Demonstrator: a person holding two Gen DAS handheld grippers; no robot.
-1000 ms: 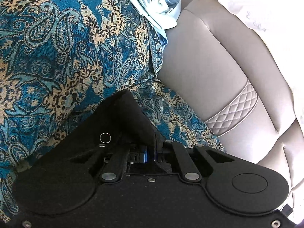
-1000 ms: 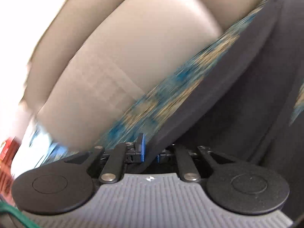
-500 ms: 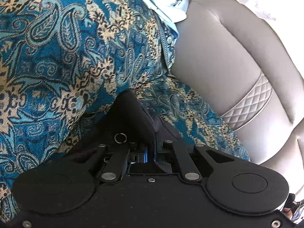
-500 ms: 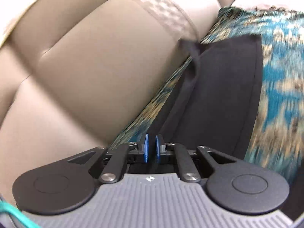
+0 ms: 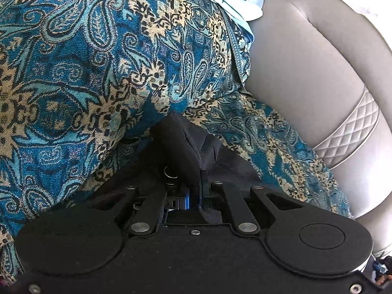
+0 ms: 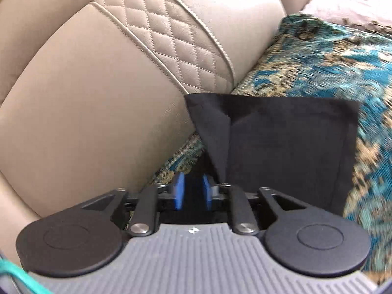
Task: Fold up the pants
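Black cloth, the pants (image 5: 186, 144), lies low in the centre of the left wrist view, on the blue paisley cover (image 5: 73, 78) of the beige leather sofa (image 5: 306, 73). Our left gripper (image 5: 194, 196) has its jaws pressed together on a bunched edge of the pants, near a small metal ring (image 5: 170, 171).

In the right wrist view the pants (image 6: 281, 147) are a flat panel in the centre and right of the frame, with one corner turned over at the upper left. Our right gripper (image 6: 192, 193) has its blue pads (image 6: 179, 193) spread; dark cloth shows between them, but they do not pinch it.

We judge these risks:
- If the left side pulls alone, the panel may slide and the fold goes crooked, because only one side is held.
- The turned corner may stay creased inside the fold.
- The loose cover may be caught together with the pants when the right jaws close.
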